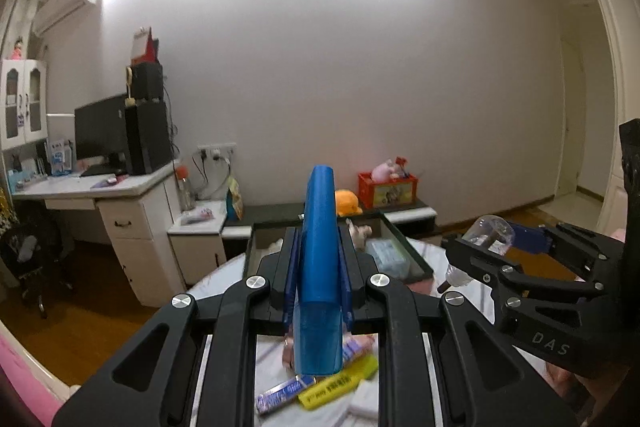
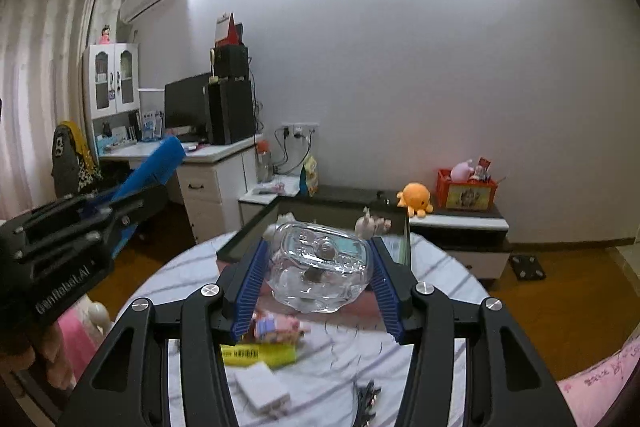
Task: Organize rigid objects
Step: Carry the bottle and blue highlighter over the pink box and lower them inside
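My left gripper [image 1: 318,267] is shut on a long blue plastic case [image 1: 319,255], held upright above the round table [image 1: 224,275]; it also shows in the right wrist view [image 2: 160,163]. My right gripper [image 2: 320,267] is shut on a clear glass bottle [image 2: 320,267], held above the table; the bottle also shows in the left wrist view [image 1: 486,237]. A dark open box [image 2: 288,211] with items inside sits at the table's far side, just beyond both grippers.
On the table lie a yellow packet [image 2: 260,353], a pink-purple packet [image 2: 276,327], a white flat box [image 2: 262,389] and a purple wrapper [image 1: 284,393]. Behind are a white desk [image 2: 216,163], a low cabinet [image 2: 460,219] with an orange plush [image 2: 416,199] and a red box [image 2: 466,189].
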The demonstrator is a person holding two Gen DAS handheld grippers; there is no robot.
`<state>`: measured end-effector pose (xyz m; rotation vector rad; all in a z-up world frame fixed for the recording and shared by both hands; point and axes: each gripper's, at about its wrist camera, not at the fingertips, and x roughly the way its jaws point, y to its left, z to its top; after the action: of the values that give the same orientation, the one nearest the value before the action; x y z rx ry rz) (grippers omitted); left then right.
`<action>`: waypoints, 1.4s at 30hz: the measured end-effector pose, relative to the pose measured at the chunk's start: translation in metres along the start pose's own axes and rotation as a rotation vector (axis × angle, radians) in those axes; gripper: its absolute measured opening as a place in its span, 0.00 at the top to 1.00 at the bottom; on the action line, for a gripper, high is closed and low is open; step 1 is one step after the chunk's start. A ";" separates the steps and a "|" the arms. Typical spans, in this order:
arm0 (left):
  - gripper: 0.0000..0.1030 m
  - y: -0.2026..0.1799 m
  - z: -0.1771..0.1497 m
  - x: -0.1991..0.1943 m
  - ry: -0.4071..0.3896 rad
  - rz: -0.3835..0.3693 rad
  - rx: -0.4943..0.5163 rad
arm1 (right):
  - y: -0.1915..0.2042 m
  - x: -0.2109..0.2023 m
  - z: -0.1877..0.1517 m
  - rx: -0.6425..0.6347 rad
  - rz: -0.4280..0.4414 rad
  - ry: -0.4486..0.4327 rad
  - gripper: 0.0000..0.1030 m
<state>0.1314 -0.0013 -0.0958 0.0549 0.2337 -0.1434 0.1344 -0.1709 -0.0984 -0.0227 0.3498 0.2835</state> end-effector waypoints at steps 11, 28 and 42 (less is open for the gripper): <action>0.83 0.006 0.012 0.027 -0.004 0.051 0.032 | 0.000 0.025 0.024 -0.012 0.025 -0.019 0.49; 0.83 0.032 -0.011 0.180 0.224 0.074 0.053 | -0.015 0.150 0.019 -0.050 0.041 0.171 0.49; 0.70 0.053 -0.049 0.238 0.342 0.136 0.030 | -0.012 0.225 -0.022 -0.052 0.095 0.374 0.49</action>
<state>0.3572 0.0219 -0.1971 0.1254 0.5682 -0.0009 0.3329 -0.1233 -0.1961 -0.1117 0.7164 0.3835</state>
